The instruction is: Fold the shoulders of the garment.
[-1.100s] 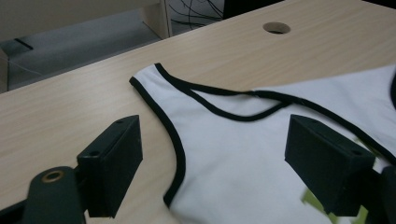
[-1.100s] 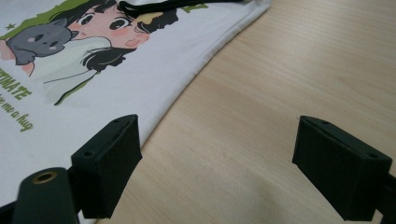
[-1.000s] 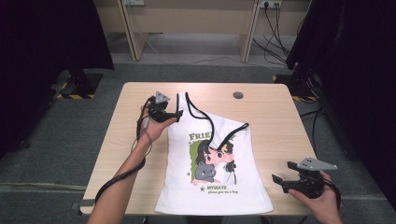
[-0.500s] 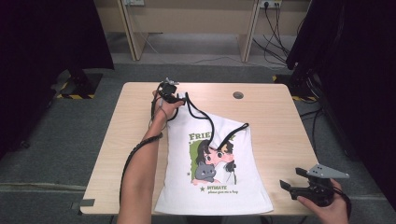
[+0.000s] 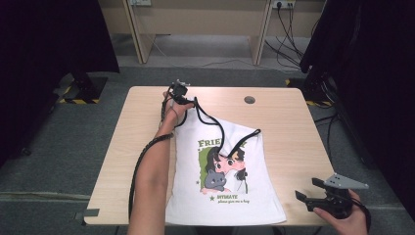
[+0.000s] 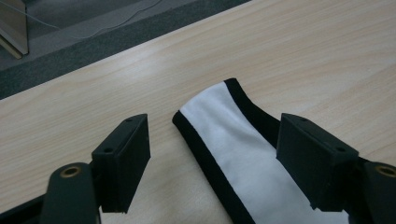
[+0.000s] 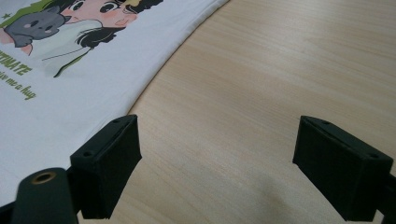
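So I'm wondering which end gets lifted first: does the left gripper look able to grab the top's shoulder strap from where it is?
Probably yes. The left gripper is open with the shoulder strap lying flat between its jaws on the table; nothing blocks it, though the pads do not press yet.

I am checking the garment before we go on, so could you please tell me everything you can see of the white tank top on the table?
The white tank top looks like soft knit cloth, its straps and neckline trimmed in black. A cartoon print with green lettering covers its chest. It lies flat, print up, hem toward the person, on the wooden table. One strap end reaches toward the far edge and lies between the open jaws of the left gripper, whose pads do not press it.
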Motion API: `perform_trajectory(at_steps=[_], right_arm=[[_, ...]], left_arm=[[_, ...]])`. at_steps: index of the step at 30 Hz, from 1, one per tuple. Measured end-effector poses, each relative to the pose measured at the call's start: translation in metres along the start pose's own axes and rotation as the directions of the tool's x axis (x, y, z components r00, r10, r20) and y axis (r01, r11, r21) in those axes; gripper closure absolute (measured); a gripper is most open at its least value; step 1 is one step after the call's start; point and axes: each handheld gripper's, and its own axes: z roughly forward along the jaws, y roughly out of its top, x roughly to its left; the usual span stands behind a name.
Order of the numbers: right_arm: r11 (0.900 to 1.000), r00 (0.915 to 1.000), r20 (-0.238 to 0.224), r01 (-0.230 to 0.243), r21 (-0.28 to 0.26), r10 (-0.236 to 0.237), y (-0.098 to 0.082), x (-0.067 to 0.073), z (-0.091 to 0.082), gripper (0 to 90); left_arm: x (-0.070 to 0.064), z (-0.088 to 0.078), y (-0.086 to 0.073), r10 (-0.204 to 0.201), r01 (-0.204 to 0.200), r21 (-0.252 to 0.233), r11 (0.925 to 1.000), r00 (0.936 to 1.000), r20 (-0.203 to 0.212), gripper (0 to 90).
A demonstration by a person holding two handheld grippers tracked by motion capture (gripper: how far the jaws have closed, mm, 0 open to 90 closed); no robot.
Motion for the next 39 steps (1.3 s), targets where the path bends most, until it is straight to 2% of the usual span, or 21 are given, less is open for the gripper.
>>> perform_trajectory(at_steps=[2,3,4,5,6,7,8,9,10,11,12,14,15,16,17,18,19,22,31,35,39], right_arm=[[1.0,1.0,0.0,0.0,0.0,0.0,0.0,0.0,0.0,14.9],[1.0,1.0,-0.004,0.001,0.003,-0.001,-0.001,0.001,0.0,15.0],[1.0,1.0,-0.004,0.001,0.003,-0.001,-0.001,0.001,0.0,15.0],[1.0,1.0,-0.007,0.004,0.0,-0.004,-0.002,0.002,0.001,15.0],[1.0,1.0,-0.007,0.004,0.0,-0.004,-0.002,0.002,0.001,15.0],[1.0,1.0,-0.007,0.004,0.0,-0.004,-0.002,0.002,0.001,15.0],[1.0,1.0,-0.009,0.001,-0.003,-0.001,-0.002,0.004,0.002,15.0],[1.0,1.0,-0.009,0.001,-0.003,-0.001,-0.002,0.004,0.002,15.0],[1.0,1.0,-0.009,0.001,-0.003,-0.001,-0.002,0.004,0.002,15.0],[1.0,0.9999,-0.012,0.007,-0.008,-0.007,-0.002,0.006,0.002,15.0],[1.0,0.9999,-0.012,0.007,-0.008,-0.007,-0.002,0.006,0.002,15.0],[1.0,0.9999,-0.014,0.007,-0.016,-0.008,-0.002,0.007,0.002,15.0],[1.0,0.9999,-0.014,0.007,-0.016,-0.008,-0.002,0.007,0.002,15.0],[1.0,0.9999,-0.01,0.009,-0.017,-0.009,-0.004,0.007,0.001,15.0],[1.0,0.9999,-0.01,0.009,-0.017,-0.009,-0.004,0.007,0.001,15.1],[1.0,0.9999,-0.01,0.009,-0.017,-0.009,-0.004,0.007,0.001,15.1],[1.0,1.0,-0.004,0.008,-0.019,-0.008,-0.005,0.005,-0.002,15.1],[1.0,0.9999,0.001,0.01,-0.026,-0.01,-0.004,0.005,-0.005,15.3],[0.998,0.9989,-0.004,0.046,-0.052,-0.046,0.007,0.007,-0.007,15.6],[0.996,0.9973,-0.017,0.07,-0.056,-0.071,0.012,0.011,-0.004,15.7],[0.995,0.9957,-0.028,0.086,-0.06,-0.088,0.017,0.015,-0.001,15.8]], left_arm=[[0.001,0.0,0.0,-0.015,0.015,0.0,0.9999,0.9999,0.009,28.0],[0.0,-0.001,0.001,0.019,-0.019,-0.002,0.9998,0.9993,0.033,28.0],[0.0,-0.001,0.001,0.019,-0.019,-0.002,0.9998,0.9993,0.033,38.4],[0.0,-0.001,0.001,0.019,-0.019,-0.002,0.9998,0.9993,0.033,38.4],[-0.003,-0.002,0.001,0.029,-0.028,-0.007,0.9996,0.998,0.056,38.4],[-0.003,-0.002,0.001,0.029,-0.028,-0.007,0.9996,0.998,0.056,50.2],[-0.003,-0.002,0.001,0.029,-0.028,-0.007,0.9996,0.998,0.056,50.2],[-0.004,-0.002,-0.001,-0.003,0.004,-0.016,0.9999,0.9963,0.086,50.2],[-0.004,-0.002,-0.001,-0.003,0.004,-0.016,0.9999,0.9963,0.086,61.8],[-0.006,-0.002,-0.001,-0.009,0.012,-0.023,0.9997,0.9954,0.095,61.8],[-0.006,-0.002,-0.001,-0.009,0.012,-0.023,0.9997,0.9954,0.095,73.1],[-0.008,-0.004,-0.001,-0.011,0.013,-0.022,0.9997,0.9956,0.093,73.1],[-0.008,-0.004,-0.001,-0.011,0.013,-0.022,0.9997,0.9956,0.093,79.2],[-0.008,-0.004,-0.001,-0.011,0.013,-0.022,0.9997,0.9956,0.093,79.2],[-0.009,-0.007,-0.001,-0.048,0.054,-0.054,0.9971,0.9932,0.106,79.2],[-0.009,-0.007,-0.001,-0.048,0.054,-0.054,0.9971,0.9932,0.106,79.4],[-0.009,-0.015,0.0,-0.065,0.077,-0.089,0.9931,0.9897,0.127,79.4],[-0.009,-0.017,0.001,-0.064,0.077,-0.098,0.9922,0.9888,0.135,80.9],[-0.018,-0.059,0.005,-0.017,0.048,-0.193,0.9801,0.9865,0.163,81.7],[-0.03,-0.077,0.001,0.032,0.001,-0.215,0.9767,0.9882,0.15,81.4],[-0.044,-0.095,-0.009,0.052,-0.016,-0.251,0.9678,0.9887,0.141,80.8]])
